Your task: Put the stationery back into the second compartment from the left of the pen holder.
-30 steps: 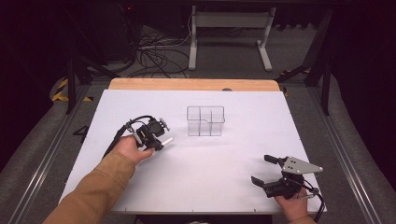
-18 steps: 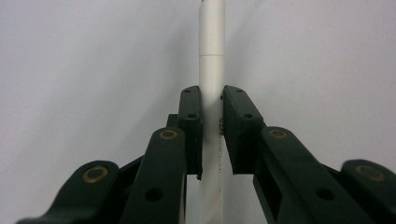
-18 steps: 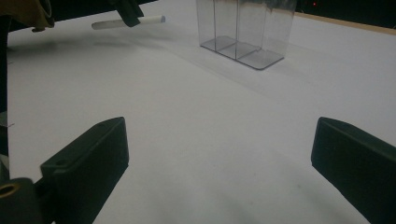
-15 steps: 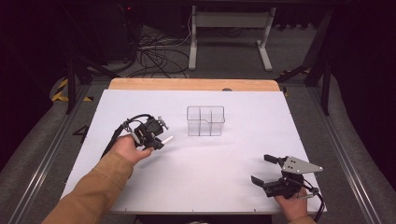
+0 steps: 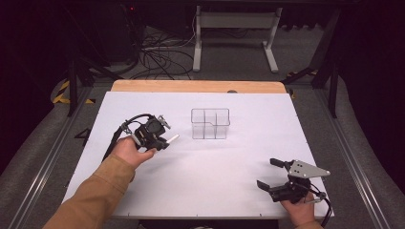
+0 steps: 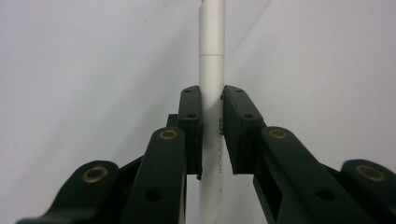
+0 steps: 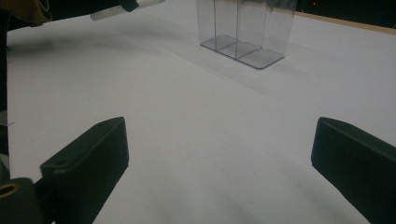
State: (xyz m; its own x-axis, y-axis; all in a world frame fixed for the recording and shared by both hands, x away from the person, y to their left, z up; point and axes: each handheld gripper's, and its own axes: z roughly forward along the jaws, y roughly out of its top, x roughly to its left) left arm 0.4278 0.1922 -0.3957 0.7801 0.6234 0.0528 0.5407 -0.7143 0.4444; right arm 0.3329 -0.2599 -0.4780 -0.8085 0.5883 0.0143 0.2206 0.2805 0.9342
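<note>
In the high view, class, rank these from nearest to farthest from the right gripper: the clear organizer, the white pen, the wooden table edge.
Measured from the right gripper, near the table's front right corner:
1. Clear organizer, mid-table, up and to the left.
2. White pen, held in the left gripper, farther left.
3. Wooden table edge, along the far side.

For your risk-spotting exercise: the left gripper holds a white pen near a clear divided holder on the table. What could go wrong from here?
1. The left gripper clamps the white pen on a narrow stretch of its smooth barrel; it could slip or swivel.
2. The clear holder looks light and stands free, with narrow compartments; a misaimed pen tip might catch a wall and push or tip it.
3. The right gripper is open and well away from the holder, so nothing steadies it.
</note>
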